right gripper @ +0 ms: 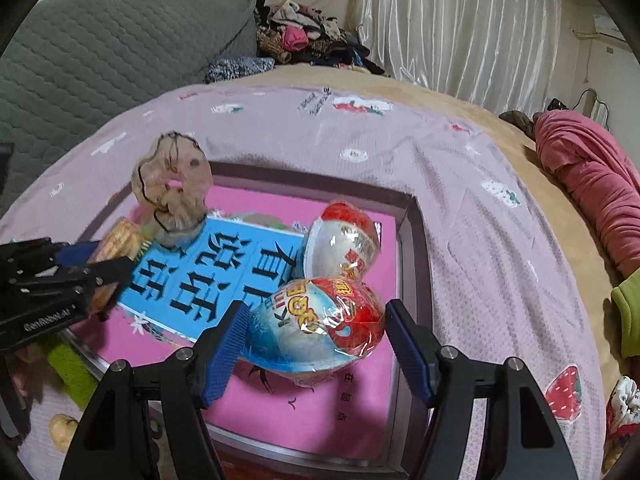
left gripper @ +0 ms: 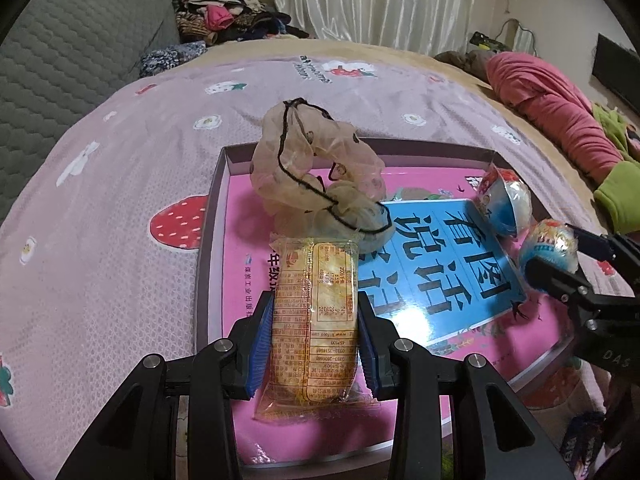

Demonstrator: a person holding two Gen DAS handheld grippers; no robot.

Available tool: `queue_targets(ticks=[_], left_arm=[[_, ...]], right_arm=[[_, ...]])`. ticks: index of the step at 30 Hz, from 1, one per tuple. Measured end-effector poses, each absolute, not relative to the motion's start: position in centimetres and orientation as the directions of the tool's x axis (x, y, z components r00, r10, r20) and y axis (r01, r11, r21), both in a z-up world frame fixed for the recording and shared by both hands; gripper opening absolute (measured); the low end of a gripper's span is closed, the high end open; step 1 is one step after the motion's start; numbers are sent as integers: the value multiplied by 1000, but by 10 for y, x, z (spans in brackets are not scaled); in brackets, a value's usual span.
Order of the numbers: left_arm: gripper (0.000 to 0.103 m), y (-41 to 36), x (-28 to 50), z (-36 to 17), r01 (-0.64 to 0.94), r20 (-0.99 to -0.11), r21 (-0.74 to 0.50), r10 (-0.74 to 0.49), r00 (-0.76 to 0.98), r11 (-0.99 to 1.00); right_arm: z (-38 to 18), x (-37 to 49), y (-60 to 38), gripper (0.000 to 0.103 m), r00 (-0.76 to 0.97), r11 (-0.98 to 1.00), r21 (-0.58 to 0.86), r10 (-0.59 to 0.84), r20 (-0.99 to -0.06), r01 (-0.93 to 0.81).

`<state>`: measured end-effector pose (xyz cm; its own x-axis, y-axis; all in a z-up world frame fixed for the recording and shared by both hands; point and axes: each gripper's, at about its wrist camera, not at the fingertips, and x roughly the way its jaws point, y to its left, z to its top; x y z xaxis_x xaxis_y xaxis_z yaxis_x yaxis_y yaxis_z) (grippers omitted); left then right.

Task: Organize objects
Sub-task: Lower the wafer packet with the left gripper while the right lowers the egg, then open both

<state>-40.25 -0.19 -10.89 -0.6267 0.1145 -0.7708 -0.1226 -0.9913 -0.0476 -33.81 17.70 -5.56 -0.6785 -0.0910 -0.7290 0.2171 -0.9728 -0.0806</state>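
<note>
Crinkly yellow snack packet (left gripper: 314,320), clamped in the left tool (left gripper: 316,336) over the shallow pink-lined tray (left gripper: 208,216) on the bed. Glossy foil-wrapped egg (right gripper: 316,328) sits gripped in the half-open right tool (right gripper: 316,344) there.

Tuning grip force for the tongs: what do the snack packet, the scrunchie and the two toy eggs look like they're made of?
Snack packet: thin clear plastic film, glossy, crinkled, with sealed ends and printed text. Scrunchie: sheer beige fabric, matte, gathered ruffles with dark edging; probably organza or mesh. Toy eggs: likely rigid plastic shells under shiny shrink-wrap; glare and wrinkles show, but the shell itself cannot be confirmed.
</note>
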Motion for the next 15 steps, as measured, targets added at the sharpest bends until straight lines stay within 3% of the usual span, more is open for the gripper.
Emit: queue_targets(ticks=[15], left_arm=[[41,-2,-402,-110,-123,-770,-46,114,-628,-991]], right_arm=[[-64,-341,176,70,-667,-974,-92,-72,-742,207]])
